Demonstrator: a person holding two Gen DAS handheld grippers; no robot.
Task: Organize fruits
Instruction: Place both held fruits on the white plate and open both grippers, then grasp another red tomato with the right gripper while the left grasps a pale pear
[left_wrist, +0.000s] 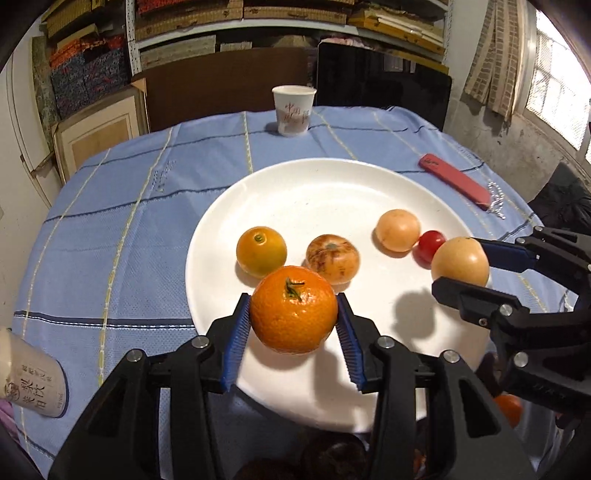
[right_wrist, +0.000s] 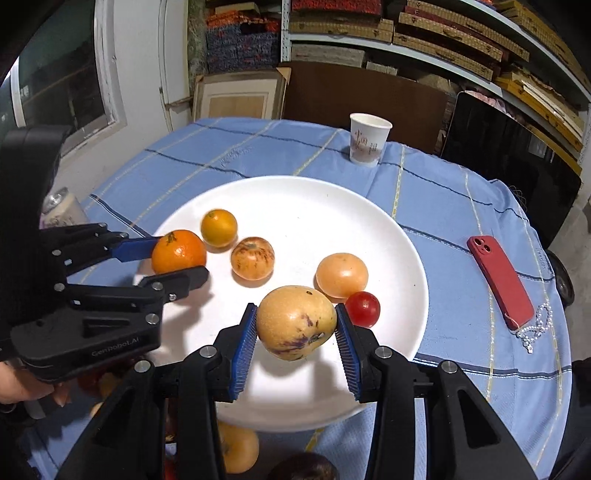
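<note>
Left gripper (left_wrist: 293, 314): clamped on an orange mandarin (left_wrist: 294, 309); the blue pads are pressed against both of its sides, and it is held above the near part of the white plate (left_wrist: 317, 184), its green stem up.
Right gripper (right_wrist: 296, 326): clamped on a yellow fruit with purple streaks (right_wrist: 295, 322), which is carried over the near right part of the plate; its shadow is cast on the plate below.
Fruits below the grippers: a pale orange fruit (right_wrist: 236, 448) and darker ones are seen at the bottom edge of the right wrist view, off the plate; what they lie in cannot be told.
Cherry tomato (right_wrist: 364, 308): set on the plate just beside the right gripper's right pad, close against a pale peach-coloured fruit (right_wrist: 342, 275).
Striped orange fruit (right_wrist: 252, 257): laid near the middle of the plate, apart from the peach-coloured one.
Small yellow-orange citrus (right_wrist: 218, 227): placed on the left part of the plate, behind the held mandarin.
Tablecloth (left_wrist: 122, 236): blue, crossed by pale and dark lines; the plate is borne on it.
Can with printed characters (left_wrist: 31, 384): seen at the near left table edge.
Red phone (right_wrist: 500, 282): laid flat to the right of the plate, a bead strap at its near end.
Paper cup (right_wrist: 369, 138): stood upright at the far side of the table.
Shelves (left_wrist: 295, 22): stacked with boxes behind the table.
</note>
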